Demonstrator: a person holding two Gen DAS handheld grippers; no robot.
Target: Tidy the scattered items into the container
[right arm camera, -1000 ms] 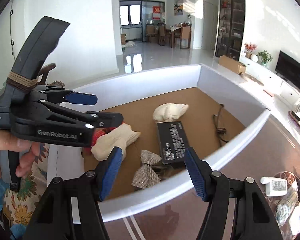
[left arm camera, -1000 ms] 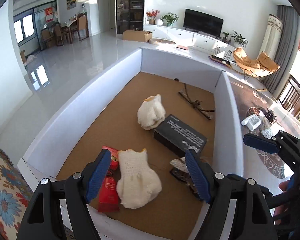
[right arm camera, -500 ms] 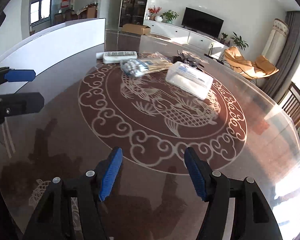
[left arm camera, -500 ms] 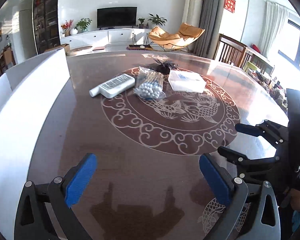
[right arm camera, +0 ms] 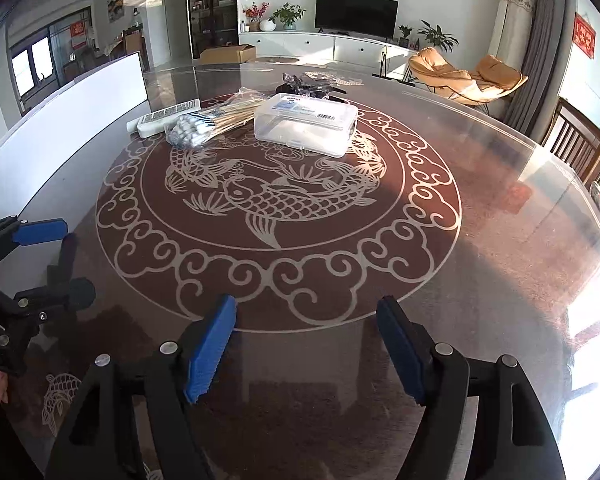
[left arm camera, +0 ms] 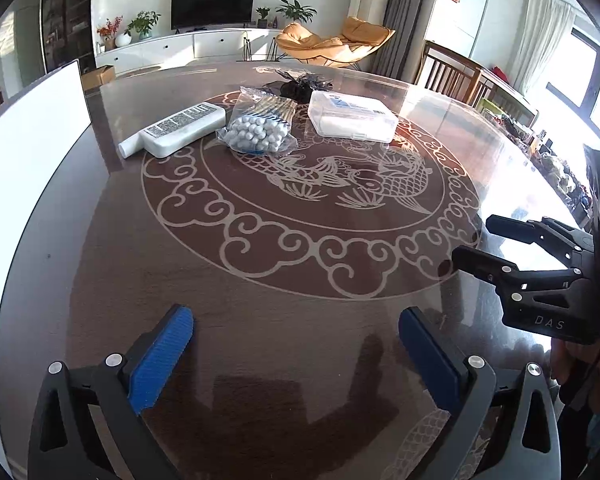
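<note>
Living room with a TV and an orange lounge chair out back, and up front a big dark glass-topped table (left arm camera: 284,360) with a koi and cloud pattern. Going left to right: the white wall of the container (left arm camera: 28,128) runs along the far left edge. Next is a white bottle (left arm camera: 176,130) lying on its side, cap toward the container, then a clear bag of cotton swabs (left arm camera: 260,126) with the sticks pointing away from the tools, then a clear plastic box (right arm camera: 306,124), long side roughly across the view. A dark bundle (left arm camera: 300,86) sits behind those, can't tell what it is.

All four are well ahead of both tools, across the koi circle. I'd guess bottle and swabs go to the left, box to the right.

Left tool (left arm camera: 296,356) is spread about as wide as it goes, nothing between the pads. Right tool (right arm camera: 306,350) has just been opening, moderately wide, also empty. Neither touches anything.
</note>
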